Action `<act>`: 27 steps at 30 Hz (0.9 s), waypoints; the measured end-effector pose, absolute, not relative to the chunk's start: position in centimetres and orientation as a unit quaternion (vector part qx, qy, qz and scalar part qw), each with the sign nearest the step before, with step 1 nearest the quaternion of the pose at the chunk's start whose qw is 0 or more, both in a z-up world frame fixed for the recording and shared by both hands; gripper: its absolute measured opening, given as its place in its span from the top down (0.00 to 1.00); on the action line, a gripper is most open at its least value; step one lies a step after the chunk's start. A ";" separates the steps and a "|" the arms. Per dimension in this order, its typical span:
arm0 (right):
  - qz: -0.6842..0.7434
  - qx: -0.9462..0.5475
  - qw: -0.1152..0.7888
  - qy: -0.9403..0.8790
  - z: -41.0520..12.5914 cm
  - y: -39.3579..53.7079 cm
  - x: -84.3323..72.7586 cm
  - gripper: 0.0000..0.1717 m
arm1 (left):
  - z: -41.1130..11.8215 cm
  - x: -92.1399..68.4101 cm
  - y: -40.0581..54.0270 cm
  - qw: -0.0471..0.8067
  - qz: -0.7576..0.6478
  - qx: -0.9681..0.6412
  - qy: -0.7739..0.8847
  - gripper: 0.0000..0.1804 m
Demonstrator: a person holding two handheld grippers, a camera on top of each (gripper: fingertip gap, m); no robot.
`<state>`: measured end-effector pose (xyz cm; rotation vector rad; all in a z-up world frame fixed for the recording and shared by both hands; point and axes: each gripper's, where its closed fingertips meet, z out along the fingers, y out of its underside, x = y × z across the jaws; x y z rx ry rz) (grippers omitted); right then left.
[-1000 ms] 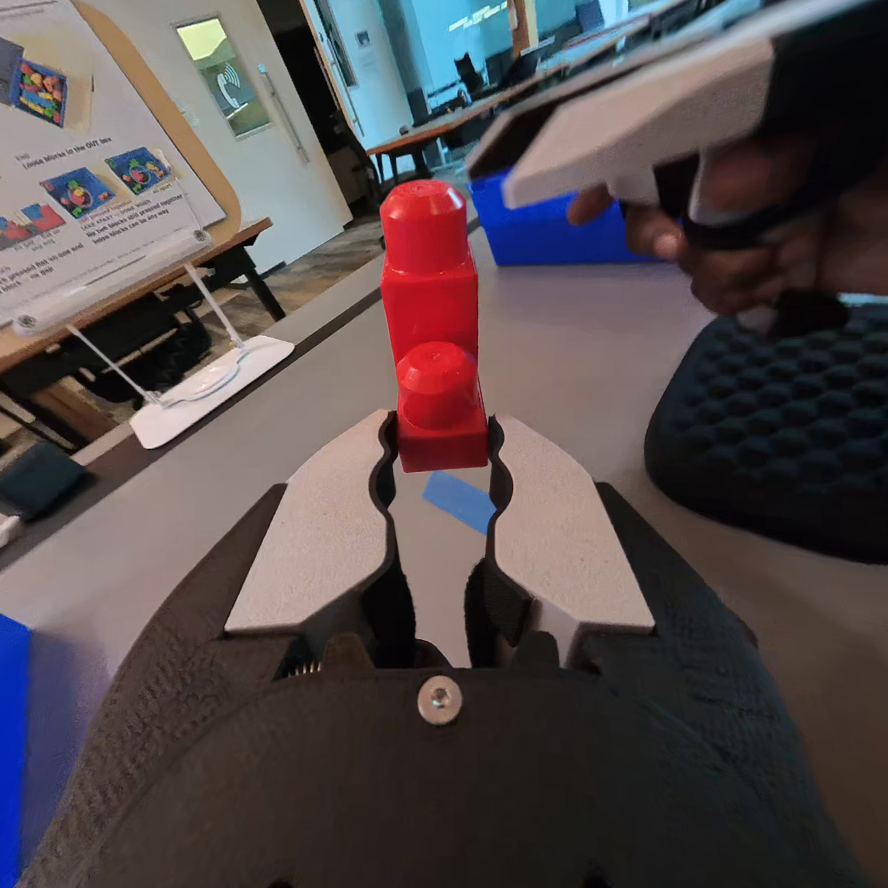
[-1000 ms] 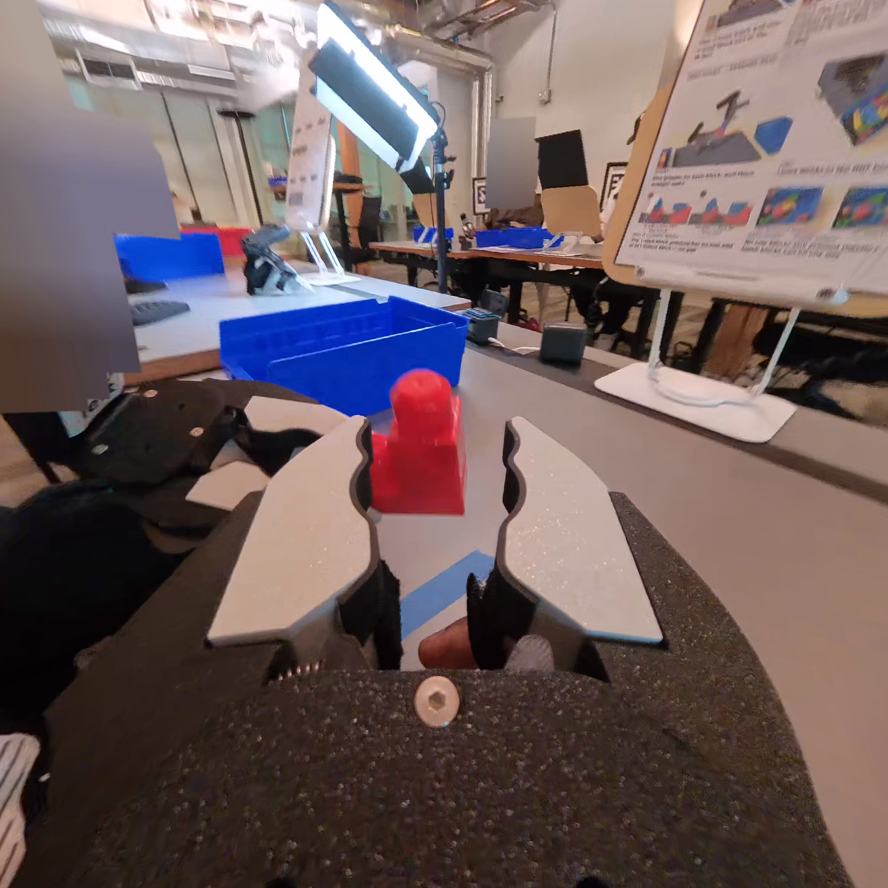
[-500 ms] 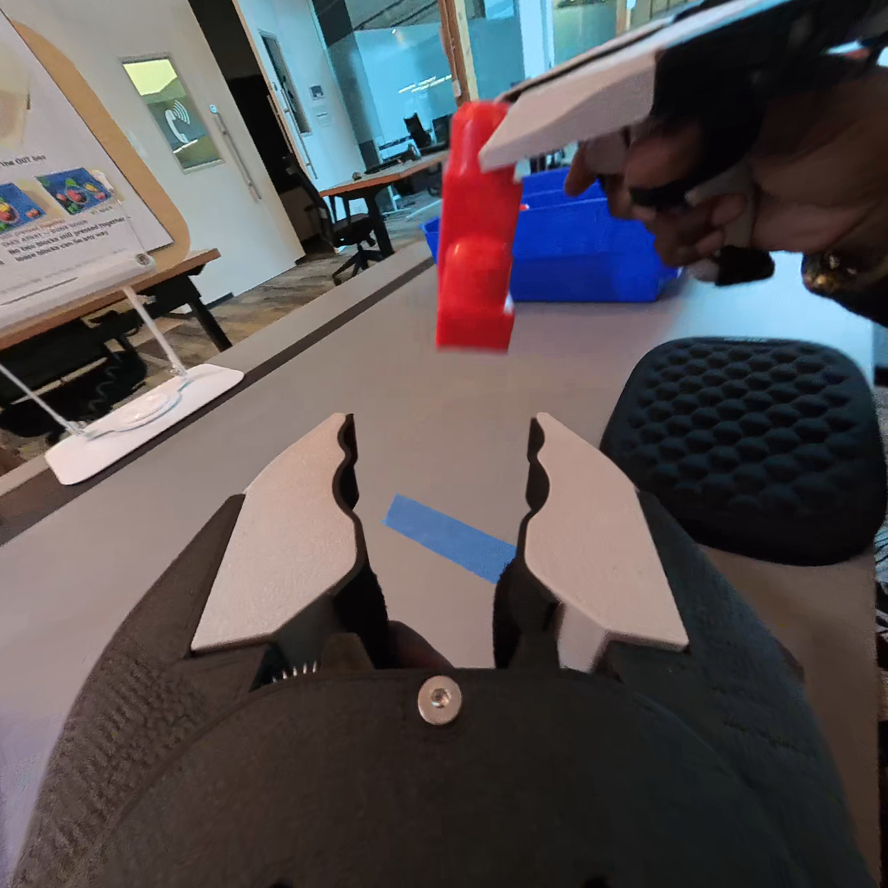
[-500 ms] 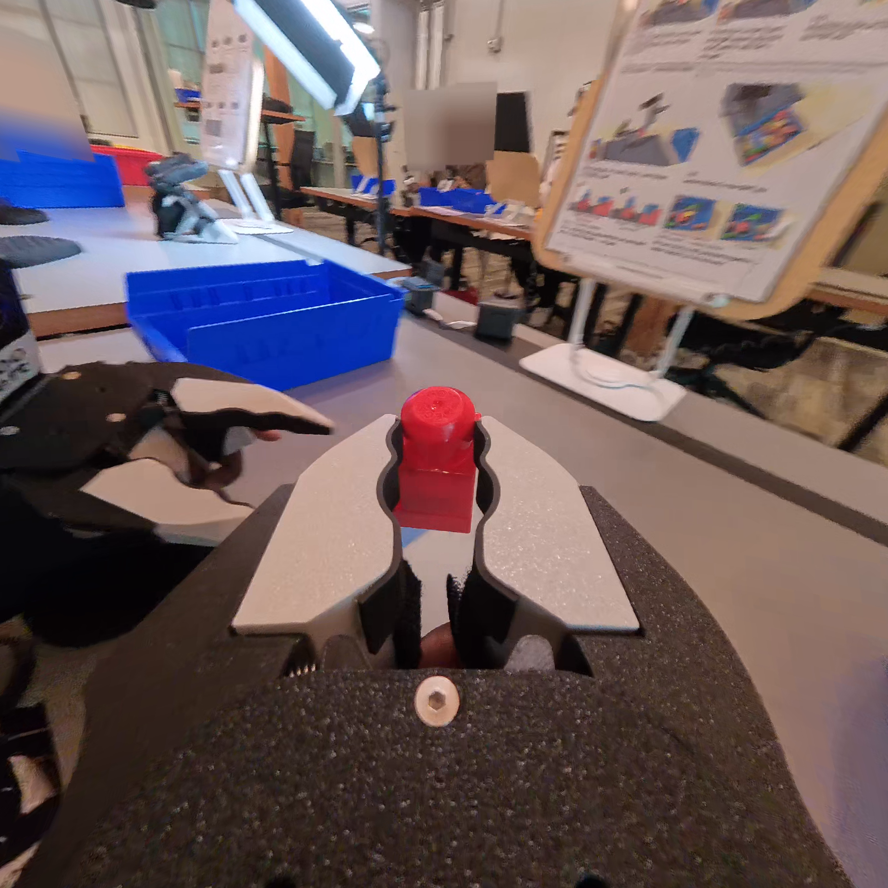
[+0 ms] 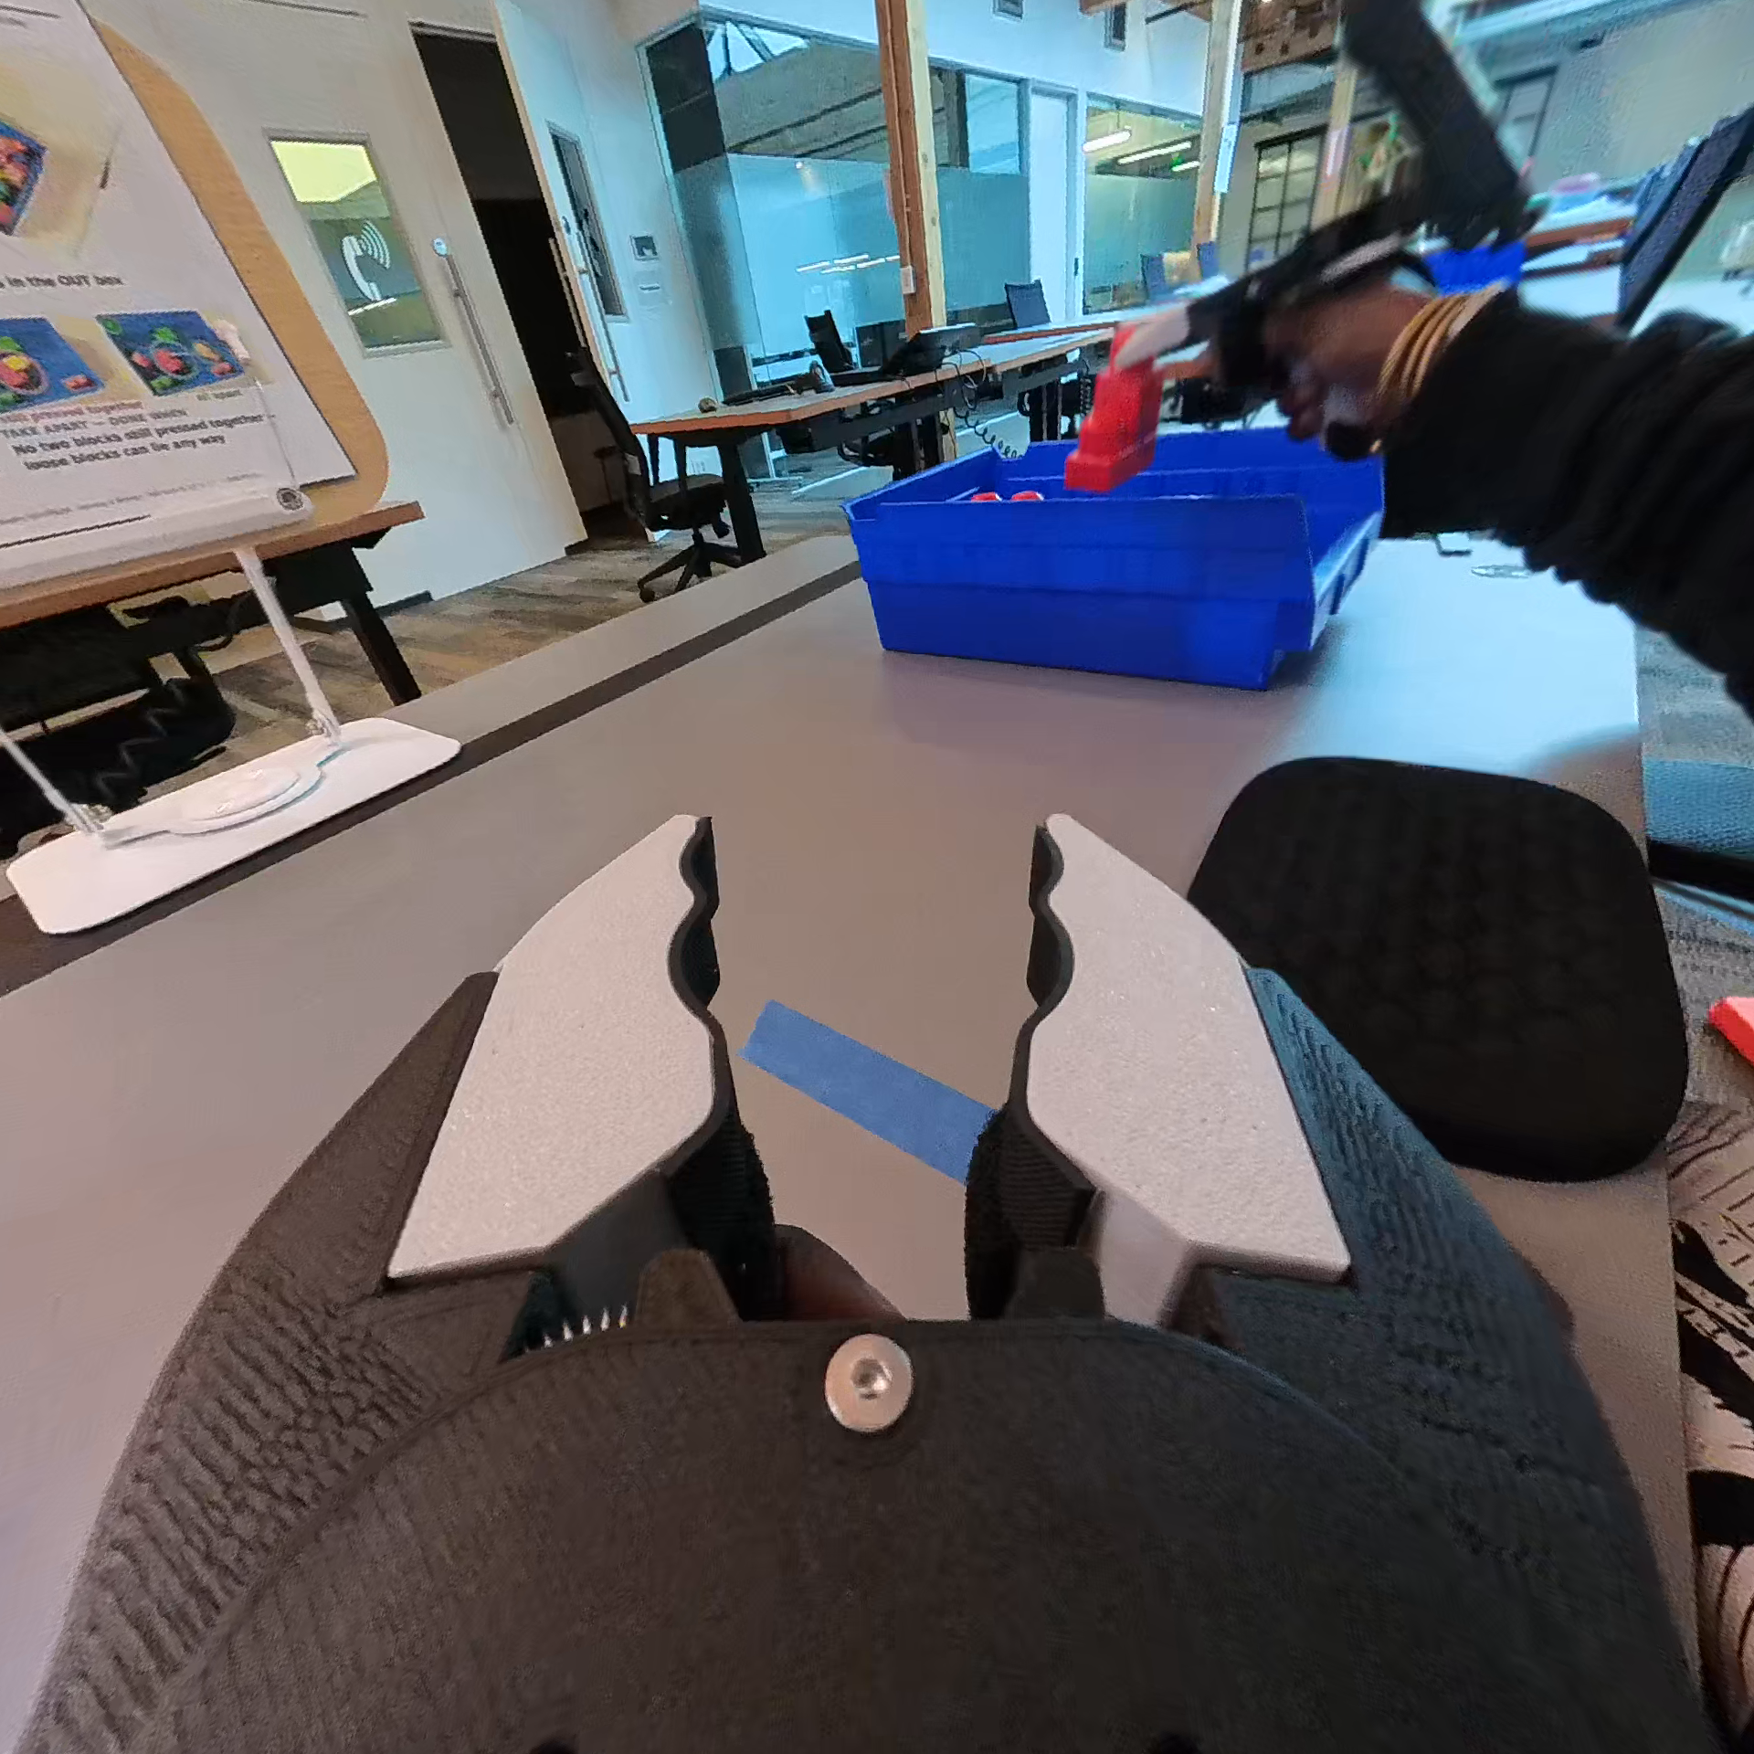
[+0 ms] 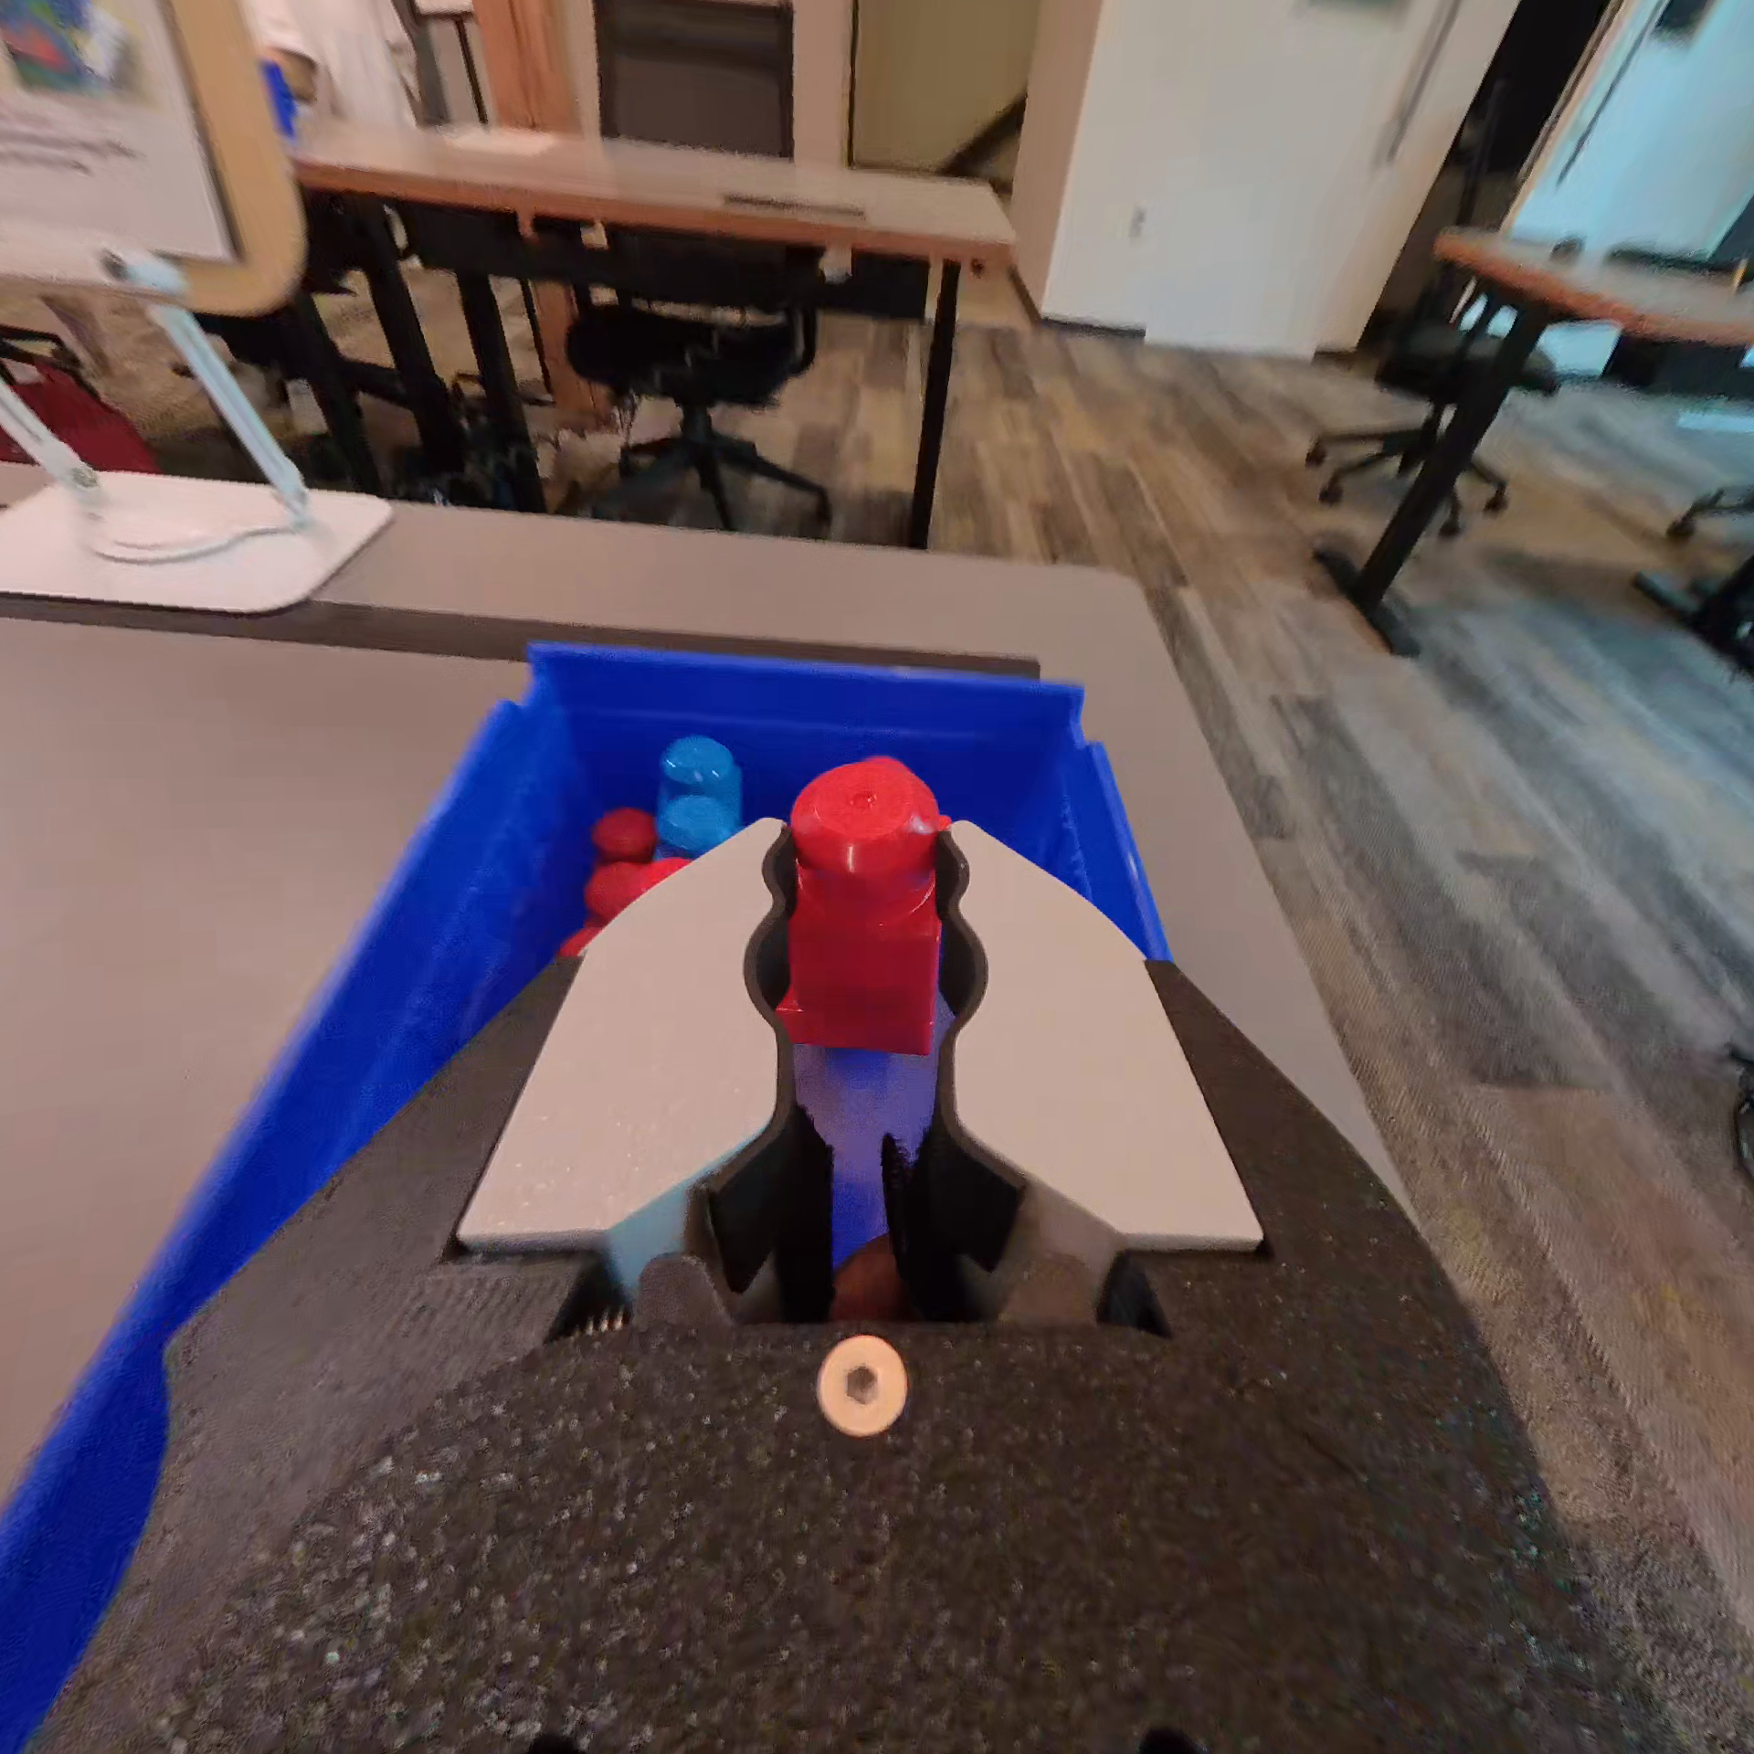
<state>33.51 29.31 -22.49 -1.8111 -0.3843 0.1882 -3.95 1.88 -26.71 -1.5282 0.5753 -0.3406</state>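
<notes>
Grey table (image 5: 854, 759), blue bin (image 5: 1091, 607) resting at its far end, blue tape strip (image 5: 864, 1087) nearer than the bin, black honeycomb pad (image 5: 1443, 959) right of the tape, white stand base (image 5: 218, 816) far left of the bin

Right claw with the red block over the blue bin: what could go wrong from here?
1. The right claw grips the red block only at one end; the left wrist view shows the rest hanging below, tilted, so it may swing or slip.
2. The blue bin already holds a blue block and red blocks; a drop could bounce off them.
3. The block is near the bin's right wall, so it could clip the rim.
</notes>
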 end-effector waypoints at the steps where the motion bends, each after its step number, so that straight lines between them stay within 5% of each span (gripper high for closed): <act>1: 0.085 -0.790 0.586 -0.162 -23.8 30.3 33.6 0.84 | -26.6 -4.1 1.9 0.674 -0.153 -0.678 0.251 0.65; 8: 0.080 -0.833 0.517 -0.177 -29.9 33.5 33.3 0.83 | -26.0 -4.9 2.0 0.685 -0.186 -0.671 0.216 0.65; 19: 0.103 -0.845 0.497 -0.170 -31.7 33.5 32.6 0.83 | -26.1 -4.9 2.0 0.681 -0.187 -0.674 0.217 0.65; 27: 0.057 -0.806 0.565 -0.166 -26.3 31.8 33.2 0.61 | -26.3 -5.1 2.2 0.675 -0.198 -0.680 0.209 0.65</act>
